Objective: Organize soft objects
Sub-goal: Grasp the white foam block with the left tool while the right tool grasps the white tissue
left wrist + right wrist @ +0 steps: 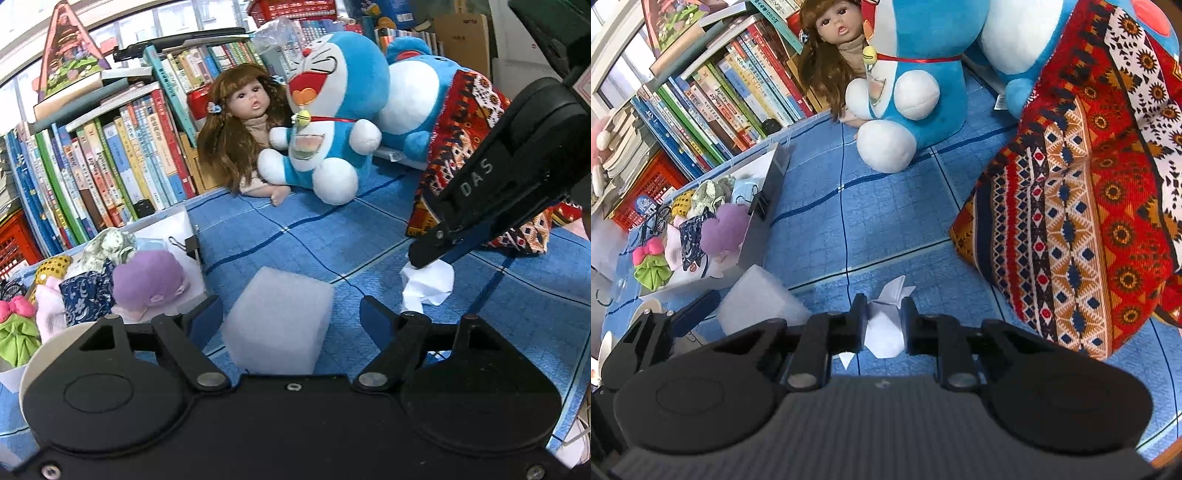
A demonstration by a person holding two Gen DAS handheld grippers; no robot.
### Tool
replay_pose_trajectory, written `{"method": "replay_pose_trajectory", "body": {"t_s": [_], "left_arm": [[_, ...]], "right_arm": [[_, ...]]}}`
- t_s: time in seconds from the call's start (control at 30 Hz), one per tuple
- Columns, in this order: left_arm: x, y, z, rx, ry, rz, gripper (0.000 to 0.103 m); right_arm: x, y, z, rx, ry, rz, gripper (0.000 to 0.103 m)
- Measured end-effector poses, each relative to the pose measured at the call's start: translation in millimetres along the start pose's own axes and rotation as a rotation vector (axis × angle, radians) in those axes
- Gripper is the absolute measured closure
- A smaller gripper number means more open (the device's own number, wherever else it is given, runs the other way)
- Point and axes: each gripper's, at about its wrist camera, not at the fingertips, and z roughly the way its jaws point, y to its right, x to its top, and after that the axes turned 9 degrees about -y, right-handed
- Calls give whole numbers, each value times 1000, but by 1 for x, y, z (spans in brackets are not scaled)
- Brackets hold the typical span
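A white foam block stands on the blue checked cloth between the open fingers of my left gripper, which do not touch it. The block also shows in the right wrist view. My right gripper is shut on a white folded paper piece low over the cloth; in the left wrist view that paper sits under the right gripper's tip. A white tray at the left holds several small soft items, among them a purple plush.
A blue and white cat plush, a long-haired doll and a second blue plush sit at the back. A red patterned cloth lies at the right. Rows of books stand at the left.
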Motion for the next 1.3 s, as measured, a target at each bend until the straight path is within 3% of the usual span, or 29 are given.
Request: {"method": "replay_pose_trajectory", "body": {"t_s": [0.1,0.33,0.6,0.77,0.87,1.0,1.17,1.23,1.3], "left_arm": [[-1,0,-2,-35,6,10,27],[-6,-10,-8,5,20,-16,26],[-7,-15,-28,-26,115,-12,19],[-14,-1,-43,-26,209,76,14],[-21,13,-41,12,235,156,11],[-22,24,-22,104,202,172,10],[-17,21,3,90,95,96,9],[-19,23,9,103,86,108,14],[-20,23,10,47,57,105,32]], "right_arm": [[-3,-2,0,-10,2,-7,79],[-2,-1,4,-6,-1,-2,79],[0,-2,5,-7,5,-6,79],[1,1,1,-6,20,-8,79],[0,4,0,-7,24,-6,79],[-2,5,-1,-1,23,-9,79],[-5,5,-3,4,26,-20,79],[-6,6,-2,6,26,-19,79],[-7,5,-2,8,26,-20,79]]}}
